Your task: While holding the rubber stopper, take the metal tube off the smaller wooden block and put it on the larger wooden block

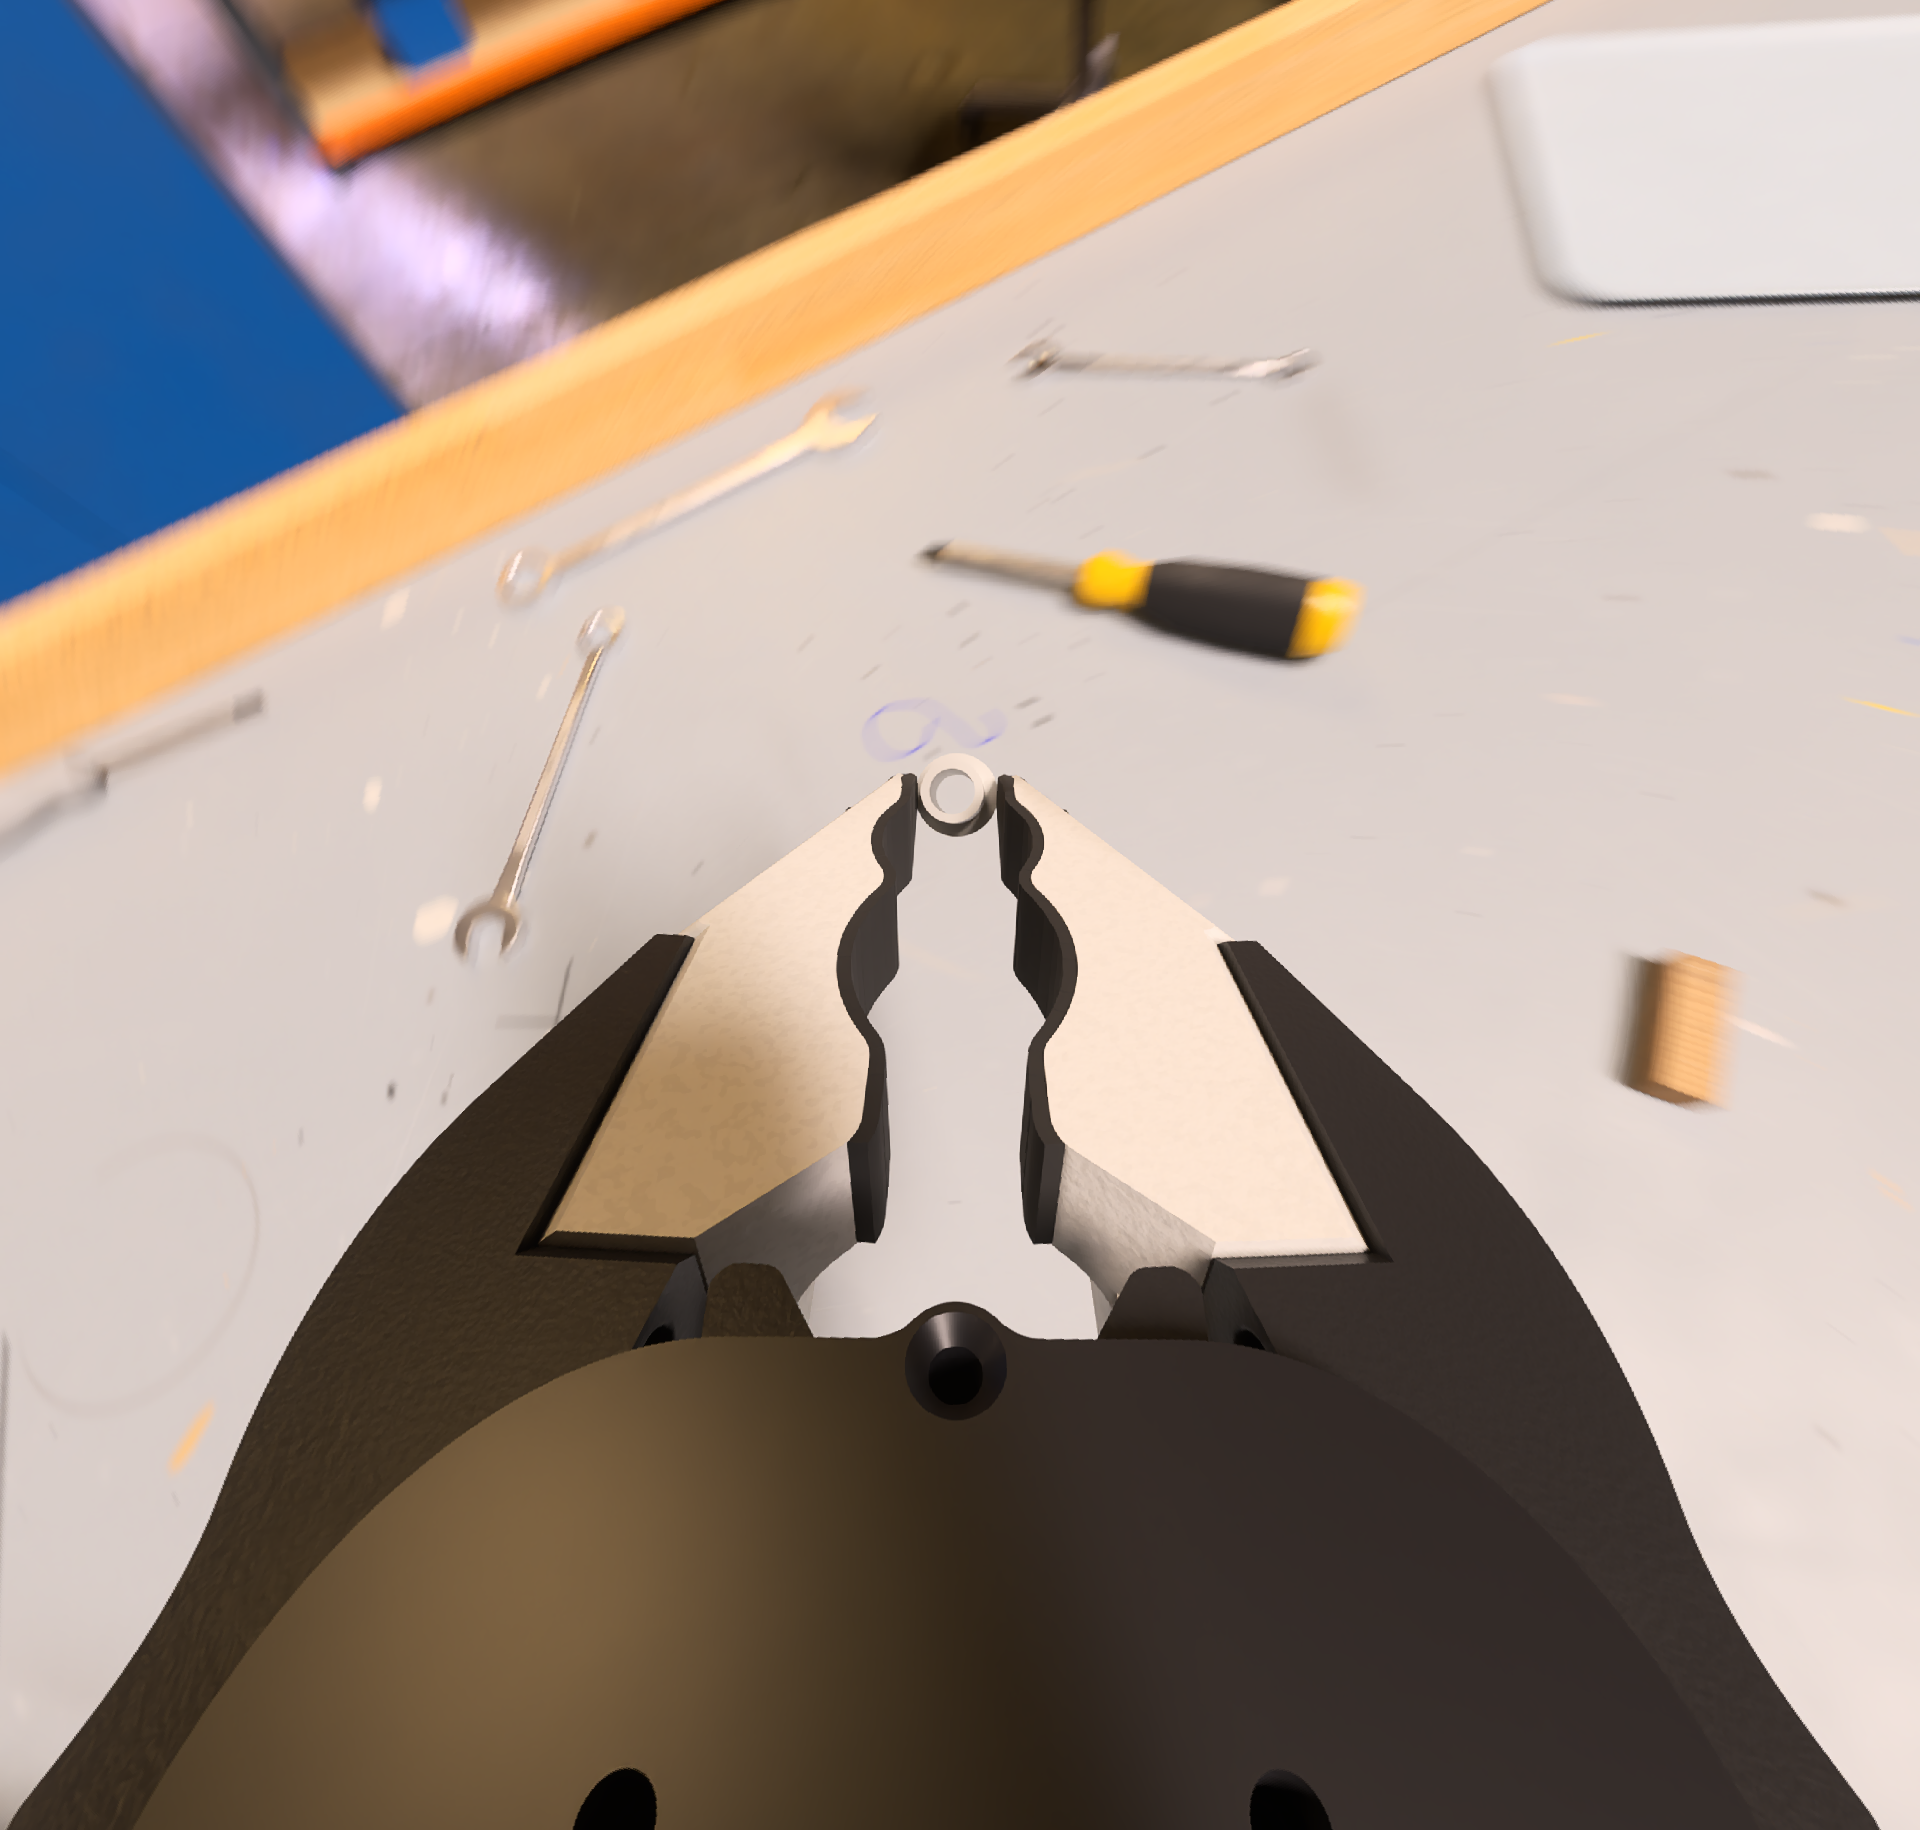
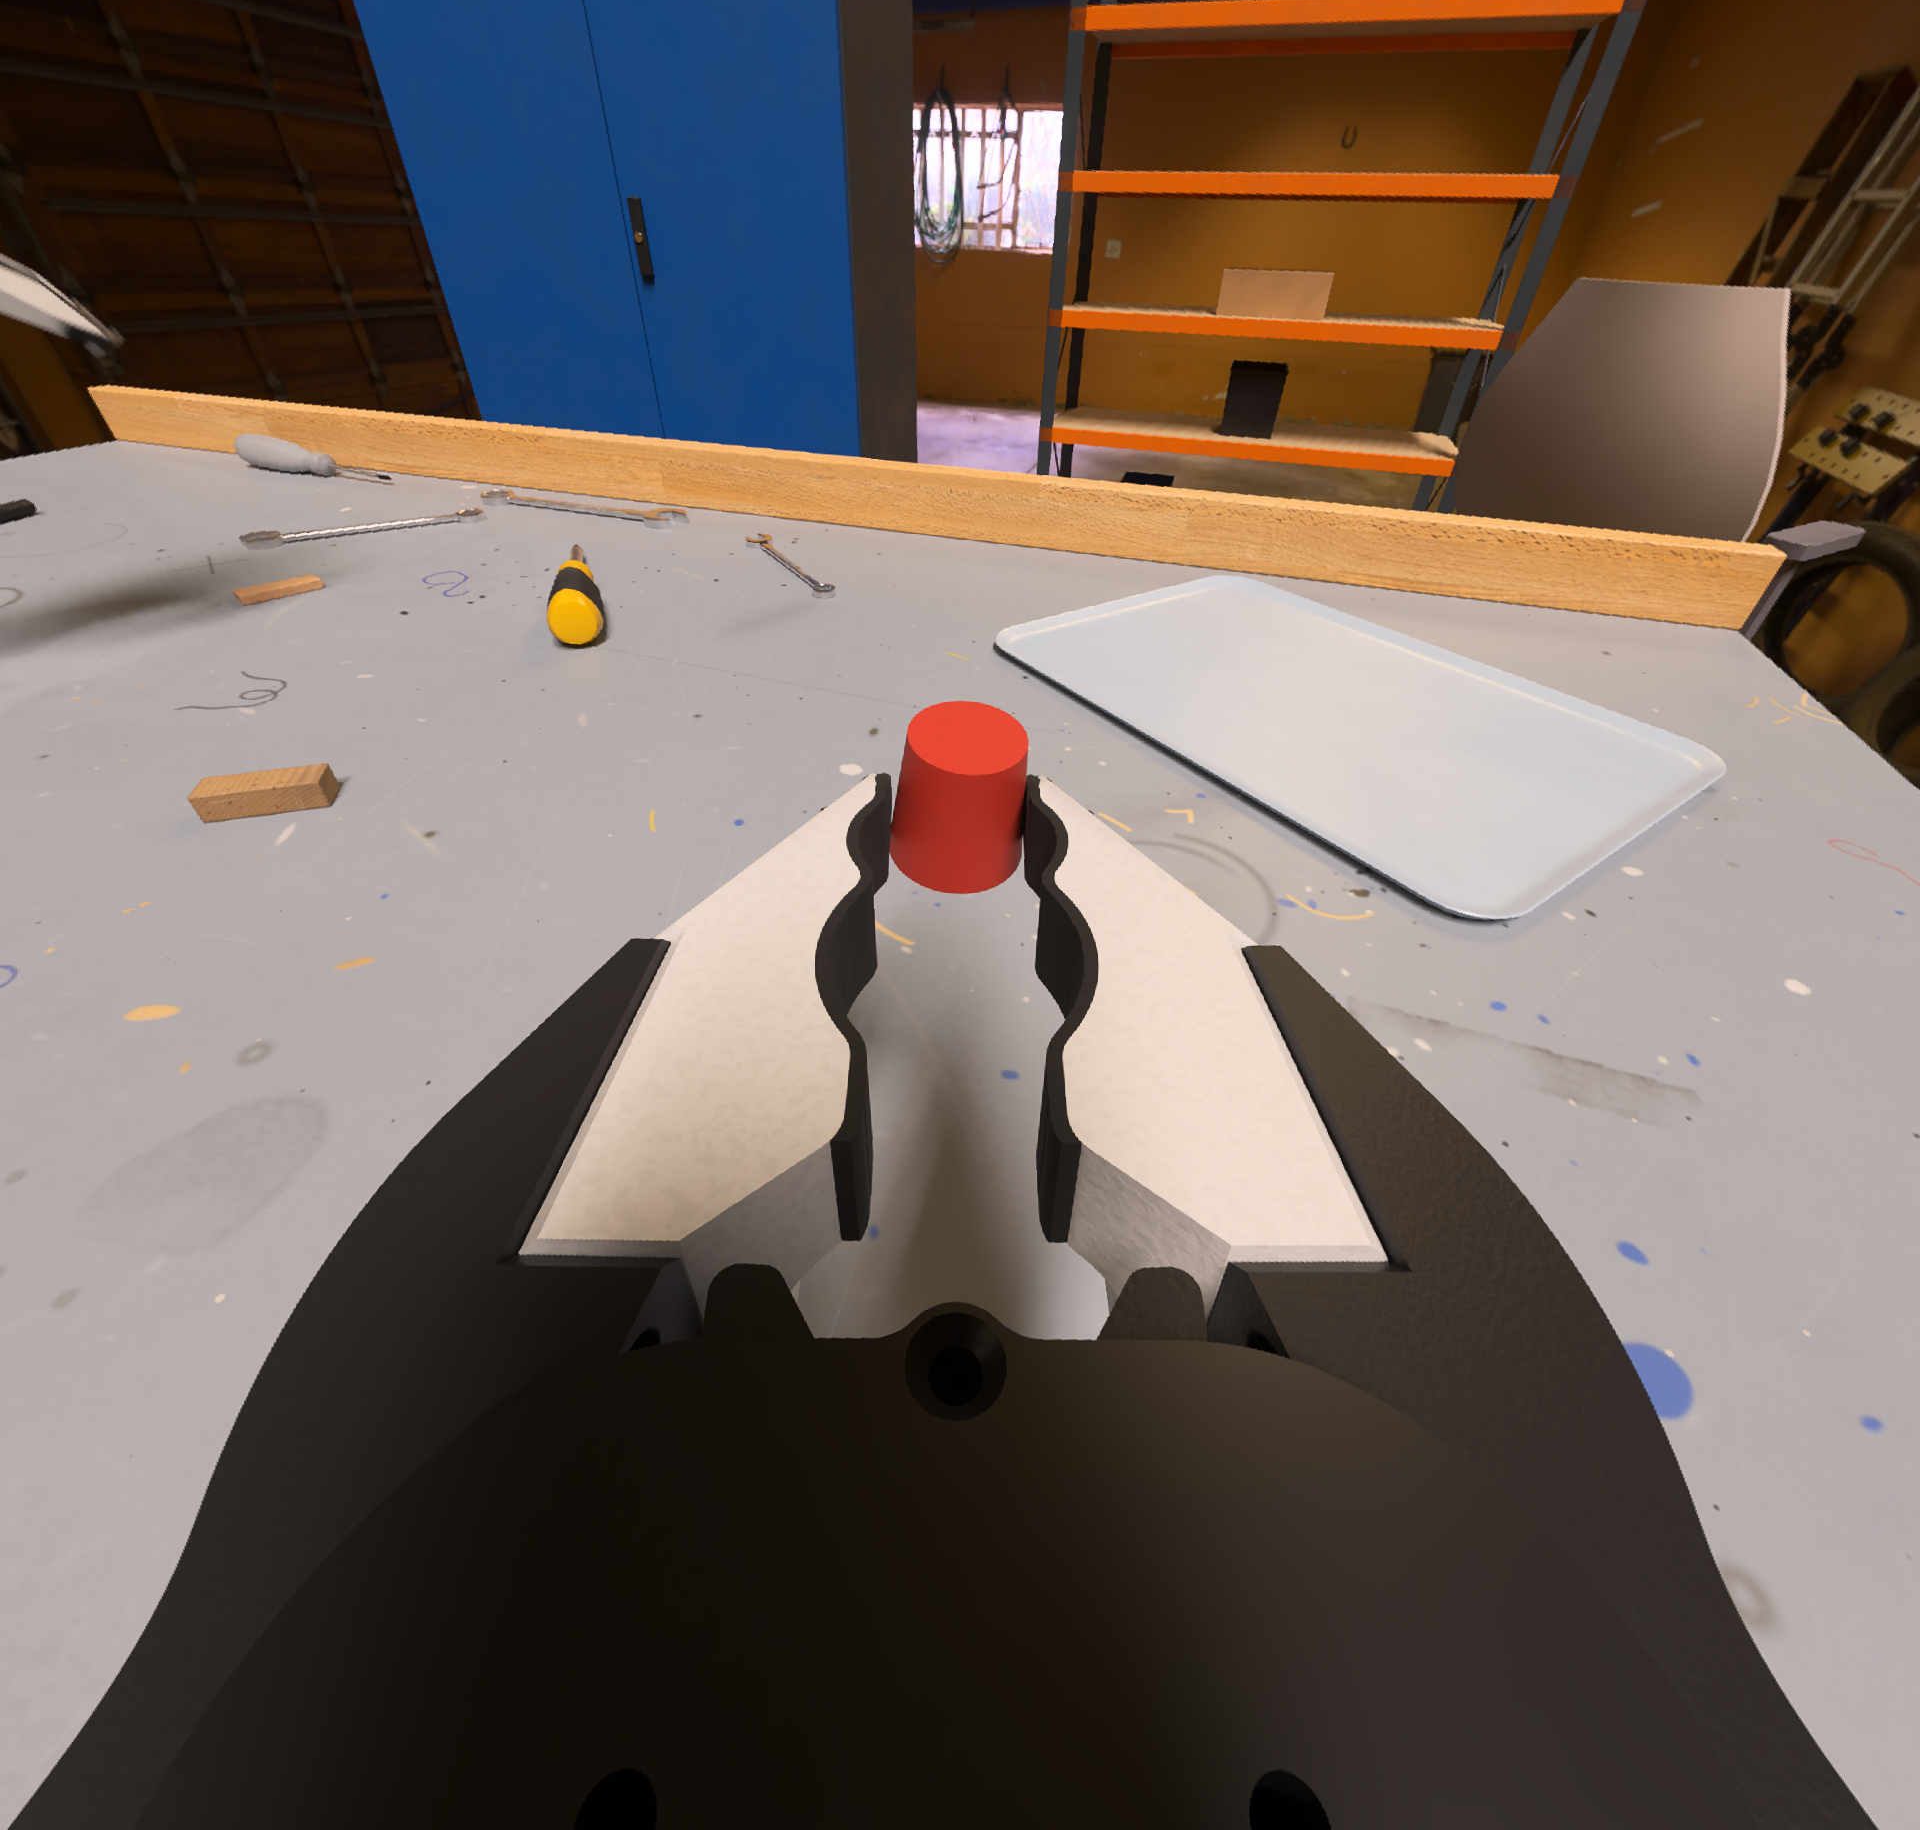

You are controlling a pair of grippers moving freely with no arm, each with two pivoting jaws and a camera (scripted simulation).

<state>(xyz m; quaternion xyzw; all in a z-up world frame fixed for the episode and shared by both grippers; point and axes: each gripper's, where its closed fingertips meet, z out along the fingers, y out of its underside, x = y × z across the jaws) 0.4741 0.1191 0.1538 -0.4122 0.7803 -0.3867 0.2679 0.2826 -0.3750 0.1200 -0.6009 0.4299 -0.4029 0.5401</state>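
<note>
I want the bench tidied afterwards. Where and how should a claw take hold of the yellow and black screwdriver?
Probably the black middle of the handle on the screwdriver, coming straight down from above. It lies flat on the table, so only its two long sides are free. The handle is its thickest part, while the thin shaft would likely slip or tip.
</note>
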